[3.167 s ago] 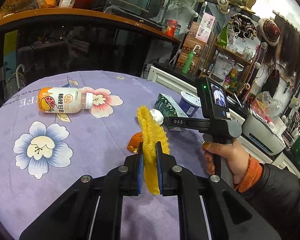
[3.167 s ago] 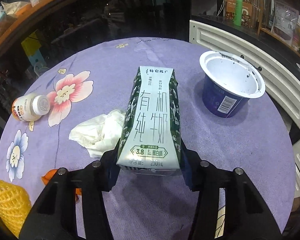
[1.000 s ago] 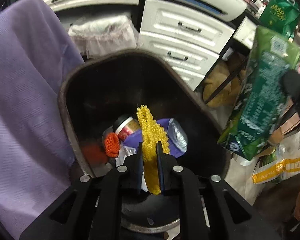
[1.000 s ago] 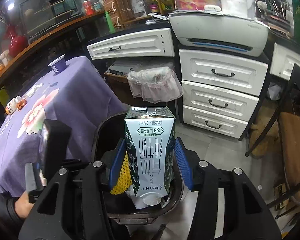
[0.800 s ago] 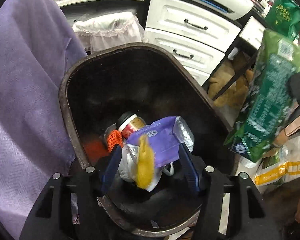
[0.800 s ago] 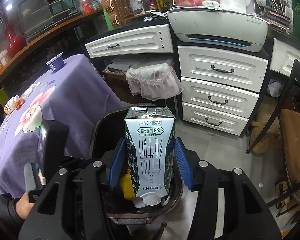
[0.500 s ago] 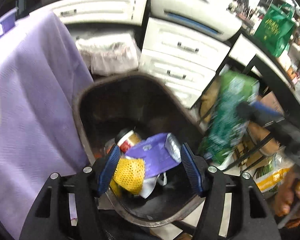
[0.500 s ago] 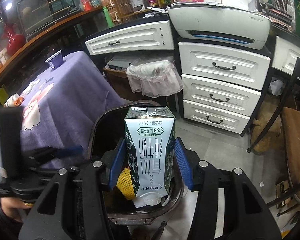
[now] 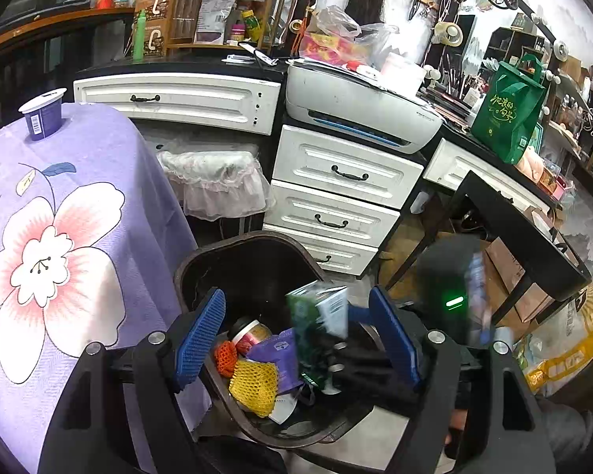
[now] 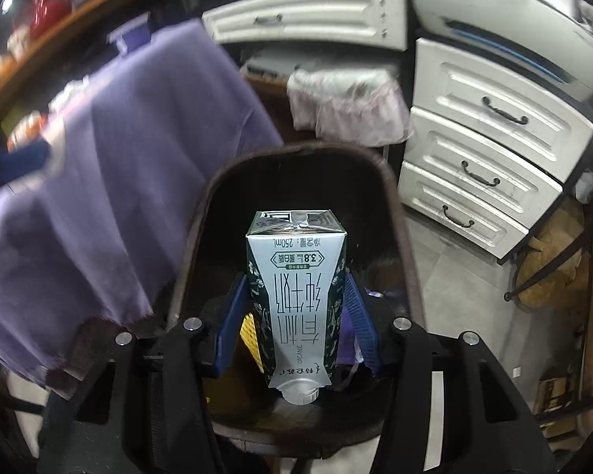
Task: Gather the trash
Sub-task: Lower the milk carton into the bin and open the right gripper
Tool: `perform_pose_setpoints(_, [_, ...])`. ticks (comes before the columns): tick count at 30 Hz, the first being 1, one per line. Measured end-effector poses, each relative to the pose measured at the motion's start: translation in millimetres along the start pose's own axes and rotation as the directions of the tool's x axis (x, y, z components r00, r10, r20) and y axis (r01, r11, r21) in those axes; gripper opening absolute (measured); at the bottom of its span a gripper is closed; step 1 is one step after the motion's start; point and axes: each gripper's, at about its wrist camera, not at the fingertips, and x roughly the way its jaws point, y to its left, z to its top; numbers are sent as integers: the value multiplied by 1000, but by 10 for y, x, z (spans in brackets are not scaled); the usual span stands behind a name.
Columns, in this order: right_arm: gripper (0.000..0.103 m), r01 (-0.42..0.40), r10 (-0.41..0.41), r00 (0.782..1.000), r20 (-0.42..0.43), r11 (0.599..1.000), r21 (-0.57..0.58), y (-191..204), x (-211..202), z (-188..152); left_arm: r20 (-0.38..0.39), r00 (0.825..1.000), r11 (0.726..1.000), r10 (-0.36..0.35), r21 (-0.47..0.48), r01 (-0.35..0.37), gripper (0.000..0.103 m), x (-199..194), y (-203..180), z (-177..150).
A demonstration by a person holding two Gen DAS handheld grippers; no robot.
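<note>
My left gripper hangs above the black trash bin, its jaws opening with nothing held between the blue pads. The yellow foam net lies inside the bin among other rubbish. In the left wrist view the green milk carton is a blur over the bin's right side. My right gripper is shut on this milk carton, which is upside down, its cap toward the camera, above the bin. A strip of the yellow net shows beside the carton.
The purple flowered tablecloth hangs at the bin's left, with a blue yogurt cup on top. White drawers, a printer and a lace-covered basket stand behind. A black table frame is at the right.
My left gripper let go of the yellow net, which dropped into the bin, then opened wide and rose. The right gripper carried the carton down and in over the bin.
</note>
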Motion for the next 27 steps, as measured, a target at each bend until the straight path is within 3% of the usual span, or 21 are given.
perform_pose_setpoints(14, [51, 61, -73, 987, -140, 994, -90, 167, 546, -64, 26, 1000, 1000, -4, -17, 4, 75, -175, 58, 44])
perform_pose_setpoints(15, [52, 59, -71, 987, -141, 994, -88, 160, 547, -71, 30, 1000, 1000, -5, -21, 6, 76, -192, 62, 50])
perform_pose_setpoints(17, [70, 66, -77, 988, -135, 995, -80, 152, 533, -73, 38, 999, 1000, -6, -24, 7, 77, -220, 65, 64])
perform_pose_setpoints(18, [73, 70, -80, 989, -127, 994, -79, 153, 517, -69, 41, 999, 1000, -6, -24, 7, 78, -233, 70, 70])
perform_pose_setpoints(27, [75, 67, -69, 996, -56, 997, -40, 69, 124, 30, 54, 998, 999, 15, -37, -13, 83, -375, 172, 103])
